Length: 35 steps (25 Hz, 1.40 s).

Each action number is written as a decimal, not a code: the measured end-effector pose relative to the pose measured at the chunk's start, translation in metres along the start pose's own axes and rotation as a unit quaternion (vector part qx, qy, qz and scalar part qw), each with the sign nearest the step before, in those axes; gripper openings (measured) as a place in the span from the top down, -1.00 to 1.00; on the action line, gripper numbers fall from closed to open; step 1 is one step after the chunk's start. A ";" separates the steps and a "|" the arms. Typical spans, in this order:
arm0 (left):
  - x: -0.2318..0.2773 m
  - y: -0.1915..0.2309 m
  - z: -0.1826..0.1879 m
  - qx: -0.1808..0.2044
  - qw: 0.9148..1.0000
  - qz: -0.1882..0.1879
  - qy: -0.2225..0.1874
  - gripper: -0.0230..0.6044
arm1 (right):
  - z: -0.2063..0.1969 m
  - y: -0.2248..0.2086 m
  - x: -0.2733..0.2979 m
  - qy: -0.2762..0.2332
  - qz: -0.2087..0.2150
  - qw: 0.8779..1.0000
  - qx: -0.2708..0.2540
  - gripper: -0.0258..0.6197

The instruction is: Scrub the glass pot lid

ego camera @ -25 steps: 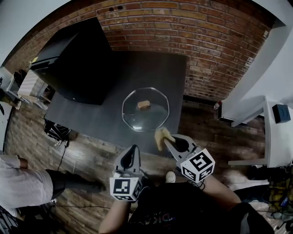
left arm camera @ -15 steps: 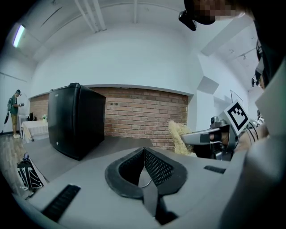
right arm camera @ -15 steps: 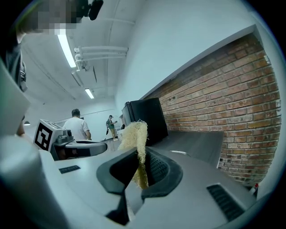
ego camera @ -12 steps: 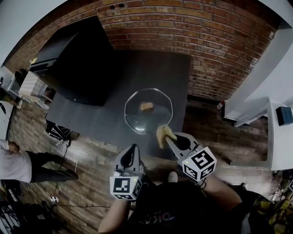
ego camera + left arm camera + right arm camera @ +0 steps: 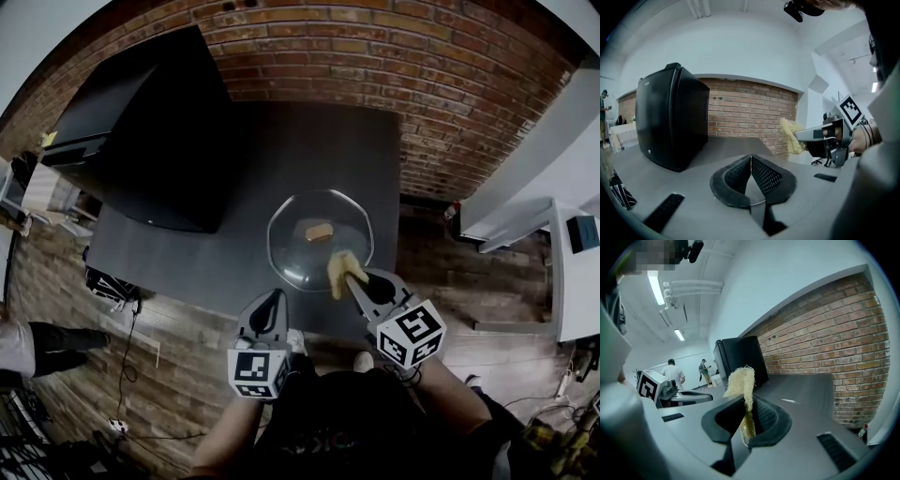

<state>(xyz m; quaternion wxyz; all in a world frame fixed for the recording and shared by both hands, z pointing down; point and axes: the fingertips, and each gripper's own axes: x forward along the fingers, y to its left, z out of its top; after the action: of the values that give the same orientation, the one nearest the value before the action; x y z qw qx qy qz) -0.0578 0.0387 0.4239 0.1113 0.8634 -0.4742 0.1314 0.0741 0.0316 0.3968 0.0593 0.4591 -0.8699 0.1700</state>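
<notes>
1. Lid (image 5: 302,255): clear glass with a tan knob (image 5: 320,232), lying flat on the dark table (image 5: 309,150), toward its near right corner.
2. Scrubber (image 5: 337,270): a pale yellow fibrous pad that overlaps the lid's near right rim in the head view. Whether it touches the glass cannot be told.
3. Right gripper (image 5: 354,279): jaws pinch the scrubber's lower end, and most of the pad stands free above them (image 5: 740,385).
4. Left gripper (image 5: 270,314): jaws pressed together on nothing (image 5: 751,161). It is held near the person, off the table's near edge and well apart from the lid.
5. Risk, lid: nothing steadies it, so a scrubbing stroke would likely slide it toward the near or right edge, both of which are close.
6. Risk, scrubber: it is gripped only at one end, so under pressure the pad may fold or pull out of the jaws.
7. Risk, knob: it stands in the path of any stroke across the centre.
8. Open room: bare table lies far of the lid and to its left, as far as the black box (image 5: 150,131). A brick wall (image 5: 375,56) closes the far side.
</notes>
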 end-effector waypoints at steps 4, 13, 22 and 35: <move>0.024 0.029 -0.009 -0.004 0.999 -0.023 0.023 0.82 | 0.000 -0.005 0.029 0.007 -0.027 1.000 0.011 0.77; 0.075 0.064 -0.047 0.009 0.993 -0.084 0.087 0.82 | -0.026 -0.013 0.078 0.048 -0.077 0.995 0.039 0.77; 0.110 0.084 -0.102 -0.005 0.980 -0.133 0.148 0.82 | -0.075 -0.010 0.123 0.109 -0.115 0.985 0.065 0.77; 0.140 0.086 -0.158 0.029 0.959 -0.176 0.219 0.82 | -0.148 -0.010 0.175 0.215 -0.144 0.964 0.054 0.77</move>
<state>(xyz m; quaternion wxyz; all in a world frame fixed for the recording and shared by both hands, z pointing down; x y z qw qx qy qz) -0.0781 -0.0671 0.6253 0.2089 0.8862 -0.2743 0.3095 -0.0257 -0.0581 0.5825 0.2444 0.5350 -0.7507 0.3008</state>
